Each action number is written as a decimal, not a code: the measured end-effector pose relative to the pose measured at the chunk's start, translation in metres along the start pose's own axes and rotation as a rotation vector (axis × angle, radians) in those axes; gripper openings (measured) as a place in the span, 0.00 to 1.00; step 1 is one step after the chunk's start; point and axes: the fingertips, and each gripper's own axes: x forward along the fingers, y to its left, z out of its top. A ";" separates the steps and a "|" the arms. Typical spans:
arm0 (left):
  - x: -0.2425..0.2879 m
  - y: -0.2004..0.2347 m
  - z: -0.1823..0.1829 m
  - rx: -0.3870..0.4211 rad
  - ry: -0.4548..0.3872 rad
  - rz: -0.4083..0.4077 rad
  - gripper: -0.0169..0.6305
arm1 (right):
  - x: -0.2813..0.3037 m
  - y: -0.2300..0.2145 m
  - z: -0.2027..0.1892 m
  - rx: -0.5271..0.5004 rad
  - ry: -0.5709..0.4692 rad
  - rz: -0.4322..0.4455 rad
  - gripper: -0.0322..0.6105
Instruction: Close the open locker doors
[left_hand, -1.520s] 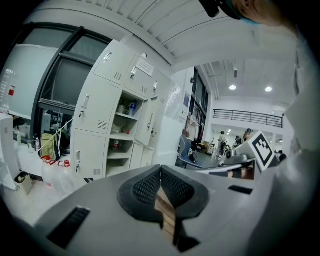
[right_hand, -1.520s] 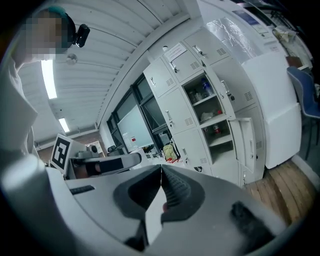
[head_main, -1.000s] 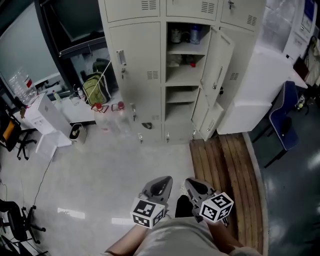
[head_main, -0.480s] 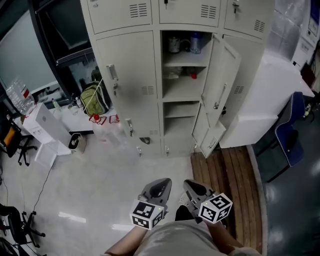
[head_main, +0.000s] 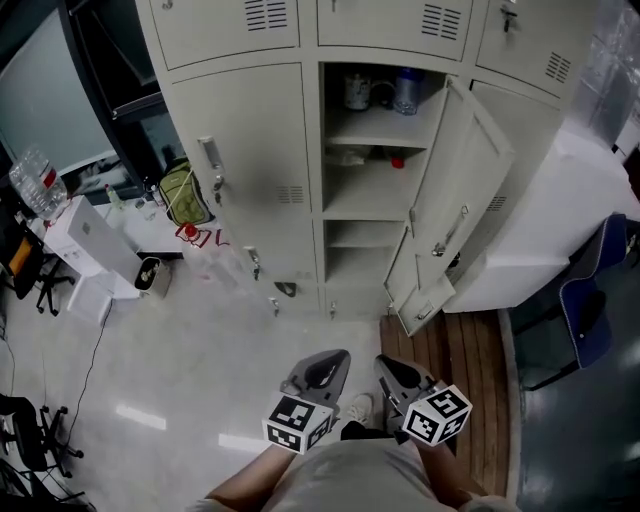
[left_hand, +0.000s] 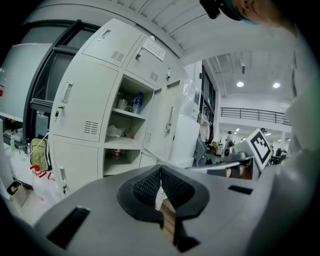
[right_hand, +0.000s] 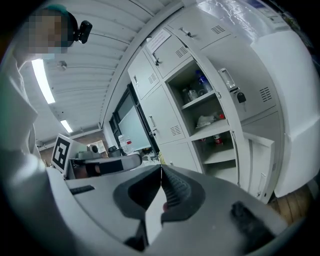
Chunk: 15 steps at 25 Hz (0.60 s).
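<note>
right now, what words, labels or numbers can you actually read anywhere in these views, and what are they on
No text is readable in any view.
White label on an upper locker door: print too small to read.
Red label on the water bottle: blurred, unreadable.
Marker cubes: black-and-white squares only, no letters or numbers.

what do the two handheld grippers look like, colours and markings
Both the left gripper and the right gripper are smooth grey plastic shells with black ribbed pads lining the jaws. Each carries a white cube printed with black square markers. The person holding them wears a light greyish-beige top.
</note>
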 end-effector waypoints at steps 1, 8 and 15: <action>0.007 0.001 0.003 -0.001 0.000 0.002 0.05 | 0.002 -0.006 0.004 -0.002 0.002 0.003 0.09; 0.053 0.005 0.019 -0.006 -0.008 0.012 0.05 | 0.003 -0.055 0.030 0.009 -0.015 -0.025 0.09; 0.092 0.004 0.031 -0.008 -0.005 0.007 0.05 | -0.007 -0.109 0.046 0.036 -0.029 -0.081 0.09</action>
